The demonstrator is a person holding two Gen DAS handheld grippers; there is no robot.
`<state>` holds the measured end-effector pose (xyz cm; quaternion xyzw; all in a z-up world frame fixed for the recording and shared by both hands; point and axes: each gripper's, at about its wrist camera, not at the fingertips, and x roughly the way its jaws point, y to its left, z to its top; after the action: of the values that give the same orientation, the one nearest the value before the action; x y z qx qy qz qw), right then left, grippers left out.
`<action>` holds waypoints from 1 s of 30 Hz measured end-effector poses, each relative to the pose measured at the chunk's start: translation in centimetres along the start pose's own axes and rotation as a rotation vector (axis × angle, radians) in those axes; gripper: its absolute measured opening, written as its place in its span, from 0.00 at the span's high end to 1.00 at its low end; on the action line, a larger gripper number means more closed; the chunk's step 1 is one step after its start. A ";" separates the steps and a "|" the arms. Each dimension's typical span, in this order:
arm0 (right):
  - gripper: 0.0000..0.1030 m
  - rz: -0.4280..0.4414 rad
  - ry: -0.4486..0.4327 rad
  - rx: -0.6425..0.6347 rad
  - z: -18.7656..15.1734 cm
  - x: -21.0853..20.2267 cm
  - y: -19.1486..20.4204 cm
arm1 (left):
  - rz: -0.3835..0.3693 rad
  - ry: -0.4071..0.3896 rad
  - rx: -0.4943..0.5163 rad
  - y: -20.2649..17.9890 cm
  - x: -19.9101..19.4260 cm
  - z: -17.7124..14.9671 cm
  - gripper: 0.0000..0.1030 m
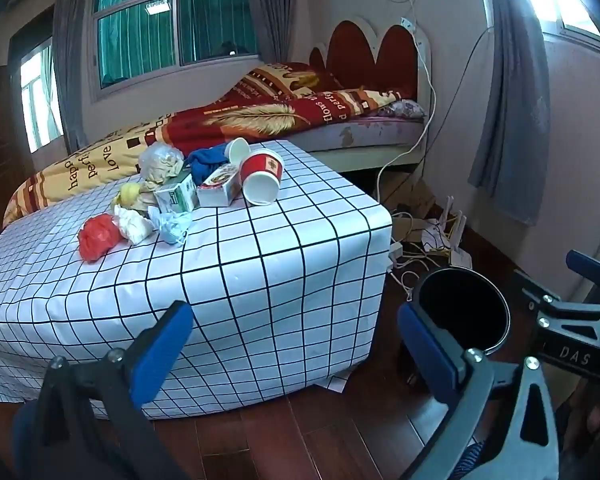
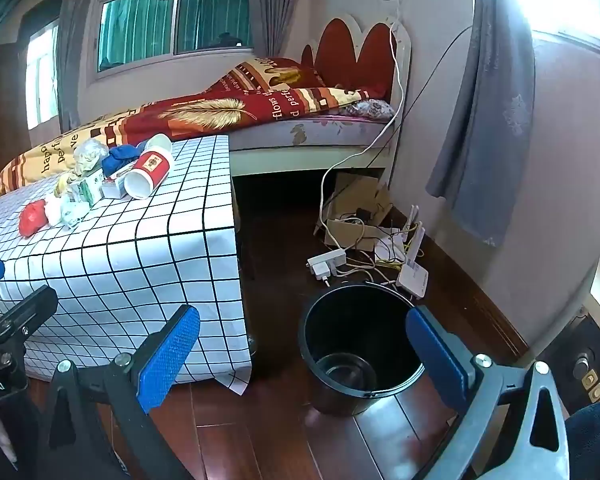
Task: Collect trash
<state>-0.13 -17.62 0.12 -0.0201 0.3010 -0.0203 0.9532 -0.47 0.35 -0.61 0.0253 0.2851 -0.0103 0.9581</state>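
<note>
Both tongs gape wide with nothing between their blue pads: the left tongs low in its frame before the checked table, the right tongs over the black bin on the wood floor at lower centre. Trash sits heaped at the table's upper left: a red paper cup on its side, cartons, crumpled wads and a red bag.

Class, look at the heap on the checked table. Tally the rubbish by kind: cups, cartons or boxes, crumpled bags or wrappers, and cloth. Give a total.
Paper cups: 2 (red cup, white cup)
Cartons or boxes: 2 (green carton, snack box)
Crumpled bags or wrappers: 5, as far as shows
Blue cloth: 1
Total: 10
</note>
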 end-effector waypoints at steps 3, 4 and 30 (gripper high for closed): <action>0.00 0.000 0.001 -0.002 0.0 0.0 0.0 | 0.002 0.000 -0.001 0.0 -0.2 -0.2 0.00; 0.00 0.000 0.002 -0.003 0.0 0.0 0.0 | 0.001 -0.001 -0.001 0.0 -0.3 -0.2 0.00; 0.00 0.008 -0.003 -0.007 0.2 -0.1 0.0 | -0.004 0.001 0.000 0.1 0.1 0.0 0.00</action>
<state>-0.15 -17.58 0.34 -0.0224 0.2995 -0.0153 0.9537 -0.38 0.44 -0.65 0.0246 0.2856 -0.0122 0.9580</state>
